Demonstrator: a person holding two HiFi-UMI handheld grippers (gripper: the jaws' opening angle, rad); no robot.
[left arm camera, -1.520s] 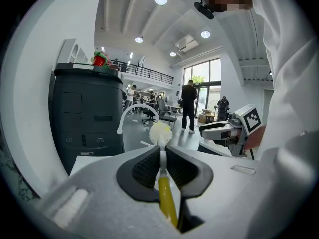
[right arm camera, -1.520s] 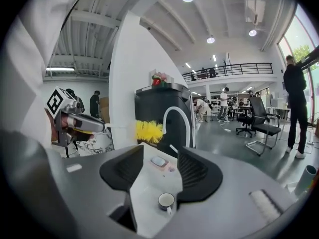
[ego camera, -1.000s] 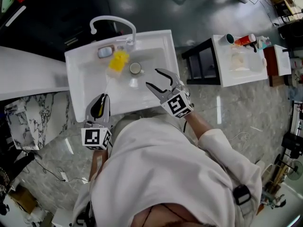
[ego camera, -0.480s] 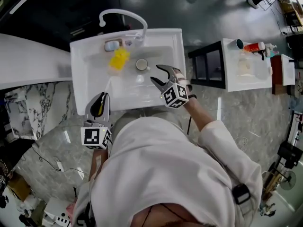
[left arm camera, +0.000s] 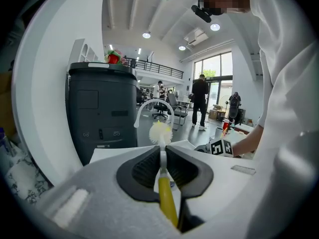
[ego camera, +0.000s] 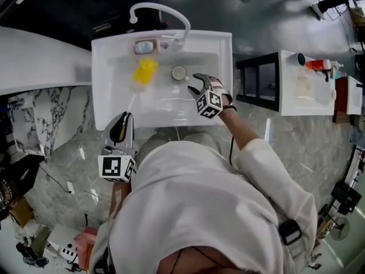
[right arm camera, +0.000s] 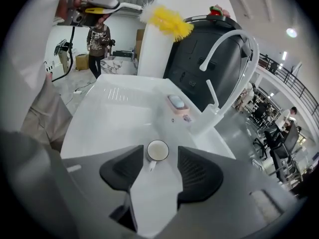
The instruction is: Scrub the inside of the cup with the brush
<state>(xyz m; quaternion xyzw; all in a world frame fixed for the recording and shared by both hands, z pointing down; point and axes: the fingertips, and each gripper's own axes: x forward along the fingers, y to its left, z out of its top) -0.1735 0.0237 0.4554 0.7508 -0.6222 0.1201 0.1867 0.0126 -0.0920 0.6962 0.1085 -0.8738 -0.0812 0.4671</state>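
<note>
A white cup (ego camera: pixel 179 72) stands upright in the white sink (ego camera: pixel 219 67), its inside showing pale in the right gripper view (right arm camera: pixel 158 151). My right gripper (ego camera: pixel 194 83) hangs just right of it, low over the basin. Its jaws (right arm camera: pixel 158 164) are open and have just been closing a little; nothing is between the pads, and the cup sits beyond the tips. My left gripper (ego camera: pixel 121 119) is at the sink's front edge, shut on the yellow handle (left arm camera: pixel 167 198) of a brush. The brush's yellow bristle head (ego camera: pixel 144 72) is held over the basin's left part.
A curved white faucet (ego camera: pixel 162 13) and a soap dish (ego camera: pixel 144 47) sit at the sink's back rim. A black shelf (ego camera: pixel 259 76) and a white table with bottles (ego camera: pixel 308 79) stand to the right. A dark cabinet (left arm camera: pixel 102 113) is behind the sink. People stand far off.
My right gripper has dropped into the sink toward the cup and rolled, with its jaws a bit narrower. The left gripper and brush have barely moved.
</note>
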